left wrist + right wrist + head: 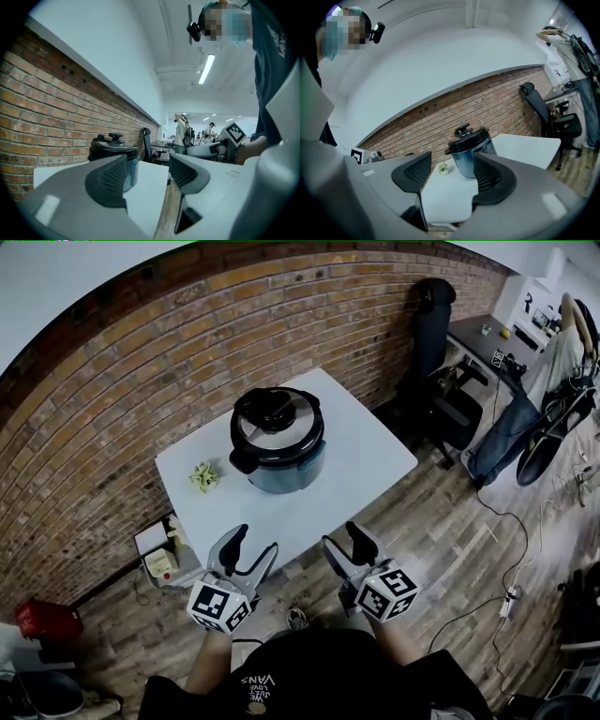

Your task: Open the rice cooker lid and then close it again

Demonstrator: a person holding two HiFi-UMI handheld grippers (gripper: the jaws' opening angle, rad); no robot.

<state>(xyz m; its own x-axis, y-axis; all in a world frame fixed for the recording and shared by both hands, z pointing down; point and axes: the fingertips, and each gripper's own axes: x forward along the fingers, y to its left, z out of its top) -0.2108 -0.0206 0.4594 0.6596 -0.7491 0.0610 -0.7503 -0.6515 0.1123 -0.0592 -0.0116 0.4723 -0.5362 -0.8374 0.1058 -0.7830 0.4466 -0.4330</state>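
So the rice cooker (277, 440) sits around the middle of the white bench (375, 460) with its black lid (277, 414) down. A little potted plant (203, 476) is just beside it on the left, not touching. The left gripper (253, 542) and right gripper (343, 540) both hover at the near edge of the bench, jaws spread wide with nothing in them. Only bare bench top lies between them and the cooker. There's a brick wall (112, 409) behind it and a black office chair (436, 334) off to the right.
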